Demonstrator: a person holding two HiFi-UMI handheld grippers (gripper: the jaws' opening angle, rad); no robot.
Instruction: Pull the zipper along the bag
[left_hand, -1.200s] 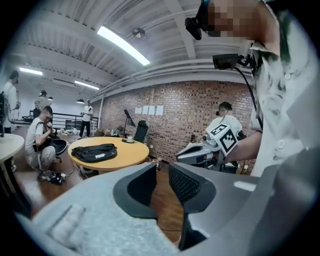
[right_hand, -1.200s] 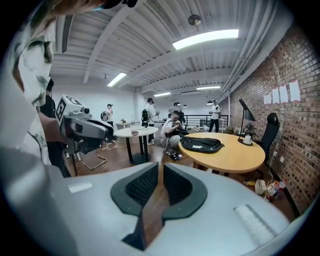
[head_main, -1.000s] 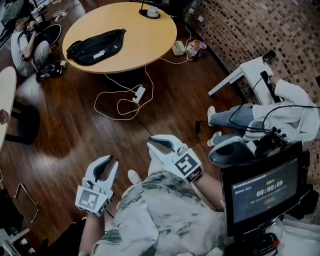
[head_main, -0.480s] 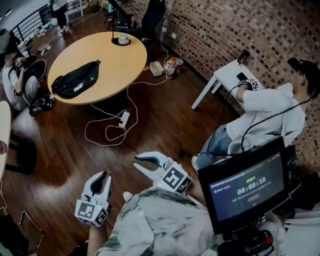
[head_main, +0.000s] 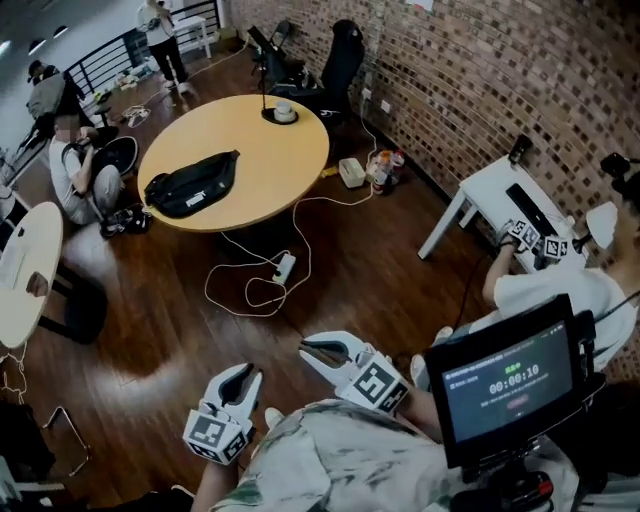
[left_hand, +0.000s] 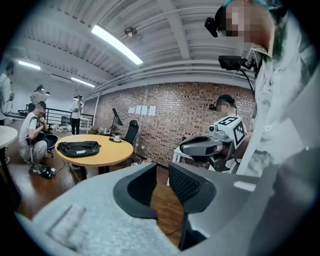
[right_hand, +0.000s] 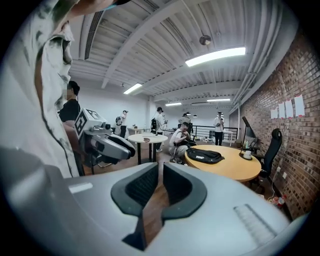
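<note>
At the far left, a small white table (head_main: 22, 268) is cut off by the edge of the head view. A person (head_main: 82, 172) sits on the floor next to the big round wooden table (head_main: 285, 160).

The black bag (head_main: 190, 182) lies flat on the left part of that round table, far from both grippers. It is long and soft, and it has a small white mark on its side. A strap is bunched at its left end. The bag is too small in every view to make out the zipper or say if it is done up.

A white cable (head_main: 245, 290) loops on the dark wood floor below the table and runs to a white power strip (head_main: 284, 267).

The left gripper (head_main: 245, 376) is held low, close to the person's shirt (head_main: 330, 455). The shirt hides the hand that holds it. Its jaws are a little apart and only floor shows between them.

The right gripper (head_main: 308, 350) is just beside it and points left. Its jaws have a thin gap with nothing in it.

At the right, a dark screen (head_main: 508, 378) covers what is behind it, and another person (head_main: 545, 285) sits at a white desk (head_main: 500, 195)
</note>
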